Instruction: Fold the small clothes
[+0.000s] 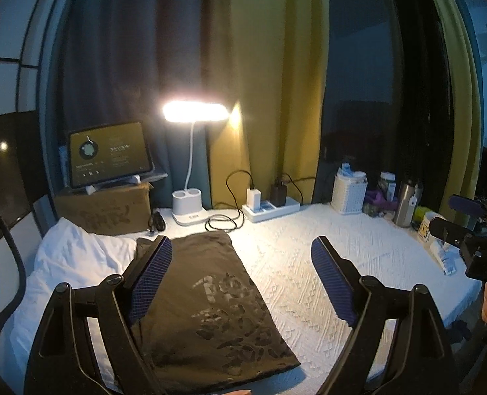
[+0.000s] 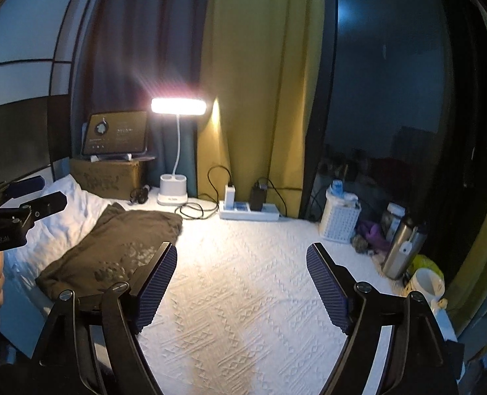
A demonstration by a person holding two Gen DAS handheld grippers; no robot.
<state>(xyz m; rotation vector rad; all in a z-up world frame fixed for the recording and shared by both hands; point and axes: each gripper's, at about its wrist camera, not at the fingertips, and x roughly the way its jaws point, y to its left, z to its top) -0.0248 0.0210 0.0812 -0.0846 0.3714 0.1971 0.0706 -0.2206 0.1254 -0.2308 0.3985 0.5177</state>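
A dark olive garment [image 1: 210,299] with a pale printed pattern lies folded into a long rectangle on the white textured cover [image 1: 358,263]. My left gripper [image 1: 242,247] hangs open above it, nothing between the blue pads, the left pad over the cloth's left edge. In the right wrist view the same garment [image 2: 111,250] lies to the left, and my right gripper [image 2: 242,253] stands open over bare cover [image 2: 243,279], apart from the cloth. Each gripper shows at the edge of the other's view: the right gripper [image 1: 457,217] and the left gripper [image 2: 39,194].
A white pillow [image 1: 72,256] lies left of the garment. At the back stand a cardboard box with a tablet [image 1: 108,153], a lit desk lamp [image 1: 194,112], a power strip [image 1: 271,209] with cables, a white basket [image 1: 349,192], a steel bottle [image 1: 405,205] and a mug [image 2: 426,283].
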